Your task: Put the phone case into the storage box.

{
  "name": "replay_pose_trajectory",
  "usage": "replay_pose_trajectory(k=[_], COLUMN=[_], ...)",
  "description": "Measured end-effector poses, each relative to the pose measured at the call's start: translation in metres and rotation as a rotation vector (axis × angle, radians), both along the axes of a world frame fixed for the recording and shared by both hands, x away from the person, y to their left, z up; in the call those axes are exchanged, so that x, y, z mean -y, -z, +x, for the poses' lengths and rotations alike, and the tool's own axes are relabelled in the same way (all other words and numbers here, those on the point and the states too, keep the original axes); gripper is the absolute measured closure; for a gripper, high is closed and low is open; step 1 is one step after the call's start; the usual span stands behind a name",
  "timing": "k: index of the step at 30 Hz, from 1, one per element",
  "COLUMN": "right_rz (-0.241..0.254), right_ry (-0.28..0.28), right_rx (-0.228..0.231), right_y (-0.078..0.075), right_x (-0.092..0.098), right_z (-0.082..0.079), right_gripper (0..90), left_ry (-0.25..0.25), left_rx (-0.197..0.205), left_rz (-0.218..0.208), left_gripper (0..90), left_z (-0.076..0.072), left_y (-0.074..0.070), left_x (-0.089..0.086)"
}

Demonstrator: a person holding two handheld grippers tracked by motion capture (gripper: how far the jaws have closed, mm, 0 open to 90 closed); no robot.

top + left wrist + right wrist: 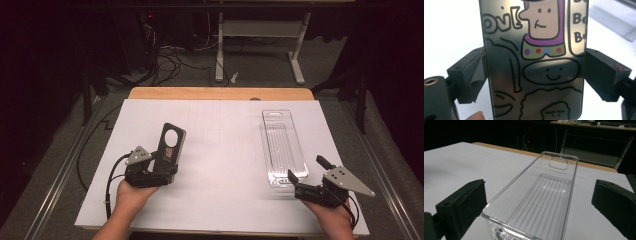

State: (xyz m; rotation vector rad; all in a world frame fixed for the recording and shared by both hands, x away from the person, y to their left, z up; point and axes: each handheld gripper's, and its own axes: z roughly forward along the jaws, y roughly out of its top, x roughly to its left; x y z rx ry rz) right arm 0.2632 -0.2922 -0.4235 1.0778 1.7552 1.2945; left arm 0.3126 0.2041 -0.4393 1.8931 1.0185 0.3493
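Left gripper (167, 162) clamping phone case (534, 60), cartoon print in its view, right gripper (306, 175) wide around clear tray (536, 200)

The room around the white table (220, 150) is very dark. Light from above makes the table bright. In the left gripper view the shiny phone case (534, 62) looks blurry, with glare. The clear tray (541, 195) glints.

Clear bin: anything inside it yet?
No. In the right gripper view the clear bin shows only its bare ribbed floor, and the phone case sits upright in the left tool, away from it.
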Motion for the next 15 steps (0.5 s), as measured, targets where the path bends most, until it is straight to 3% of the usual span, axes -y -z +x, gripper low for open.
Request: replay_pose_trajectory(k=[3, 11, 15], right_rz=[0.003, 0.011, 0.011], right_ry=[0.003, 0.008, 0.008], right_rx=[0.004, 0.001, -0.002], right_y=[-0.0009, -0.0028, -0.0031], right_x=[0.0012, 0.0010, 0.0006], right_z=[-0.0004, -0.0008, 0.0004], right_gripper=[0.1, 0.1, 0.1], left_ry=[0.020, 0.068, 0.103], left_rx=[0.024, 0.030, 0.036], left_rz=[-0.026, -0.051, -0.039], left_gripper=[12.7, 12.7, 12.7], left_z=[-0.0027, -0.0044, -0.0054], left_y=[-0.0025, -0.0061, -0.0086], left_x=[0.0006, 0.0003, 0.0025])
